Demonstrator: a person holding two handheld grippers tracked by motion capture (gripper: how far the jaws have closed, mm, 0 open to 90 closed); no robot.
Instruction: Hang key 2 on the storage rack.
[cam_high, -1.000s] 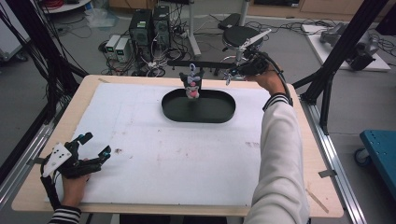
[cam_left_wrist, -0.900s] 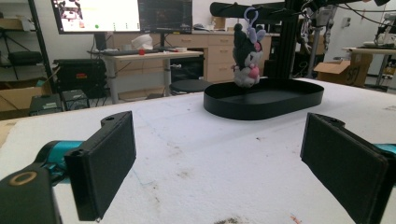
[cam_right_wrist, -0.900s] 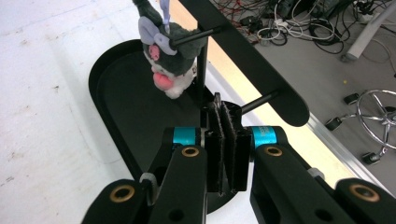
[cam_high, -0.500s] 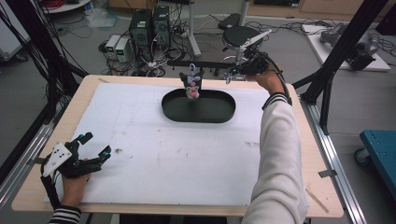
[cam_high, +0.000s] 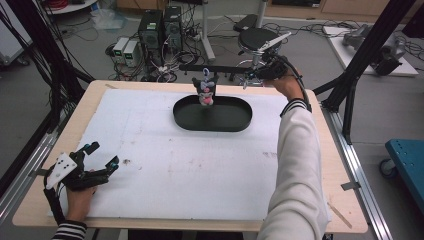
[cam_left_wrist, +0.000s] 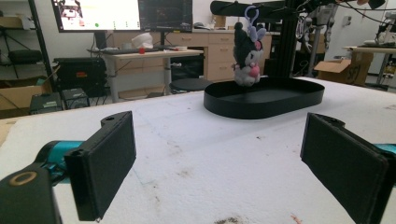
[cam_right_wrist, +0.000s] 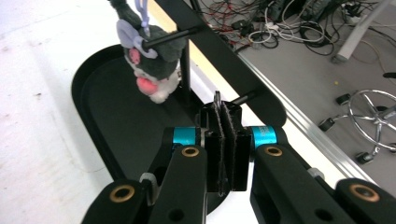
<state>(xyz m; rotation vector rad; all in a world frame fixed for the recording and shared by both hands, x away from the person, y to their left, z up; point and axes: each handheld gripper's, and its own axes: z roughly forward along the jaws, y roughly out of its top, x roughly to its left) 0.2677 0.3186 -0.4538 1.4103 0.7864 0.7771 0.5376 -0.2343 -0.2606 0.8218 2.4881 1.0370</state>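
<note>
My right tongs (cam_right_wrist: 226, 135) are pressed shut with nothing visible between them, near the tabletop's (cam_high: 150, 145) far edge. The plush (cam_high: 205, 91) hangs from a rod over the tray (cam_high: 235, 120). My left tongs (cam_high: 102, 159) rest wide open, empty, at the near left corner.

No legible text, label, brand, number or sign appears. The monitor (cam_left_wrist: 95, 14) at the upper left of the left gripper view displays interface panels and coloured dots, but its characters are too small to read.
</note>
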